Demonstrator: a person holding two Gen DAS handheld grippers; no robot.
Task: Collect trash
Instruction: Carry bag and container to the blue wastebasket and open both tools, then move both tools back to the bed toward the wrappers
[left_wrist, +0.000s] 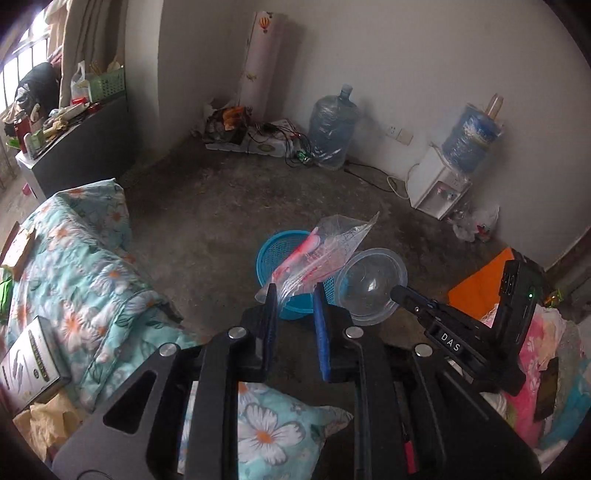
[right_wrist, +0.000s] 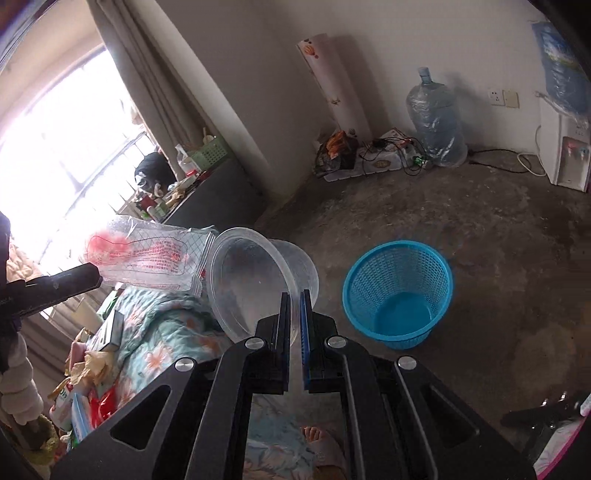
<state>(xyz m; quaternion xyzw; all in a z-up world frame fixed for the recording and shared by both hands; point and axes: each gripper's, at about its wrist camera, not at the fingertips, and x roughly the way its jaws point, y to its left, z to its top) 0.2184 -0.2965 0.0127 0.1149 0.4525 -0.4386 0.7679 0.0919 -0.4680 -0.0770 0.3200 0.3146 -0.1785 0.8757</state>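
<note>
A blue mesh trash basket (right_wrist: 398, 291) stands on the concrete floor; it also shows in the left wrist view (left_wrist: 275, 254). My left gripper (left_wrist: 294, 295) holds a clear plastic bag with red print (left_wrist: 321, 254) by its lower end, above the basket. The bag also shows in the right wrist view (right_wrist: 144, 258). My right gripper (right_wrist: 294, 299) is shut on the rim of a clear plastic bowl (right_wrist: 255, 280), held in the air left of the basket. The bowl also shows in the left wrist view (left_wrist: 369, 286).
A bed with a floral quilt (left_wrist: 81, 266) lies left, with boxes and wrappers on it. Two water jugs (left_wrist: 332, 129), a white dispenser (left_wrist: 437, 188), a box with cables (left_wrist: 258, 140) and a white bag (left_wrist: 476, 221) line the far wall. A cluttered dark cabinet (left_wrist: 85, 144) stands by the window.
</note>
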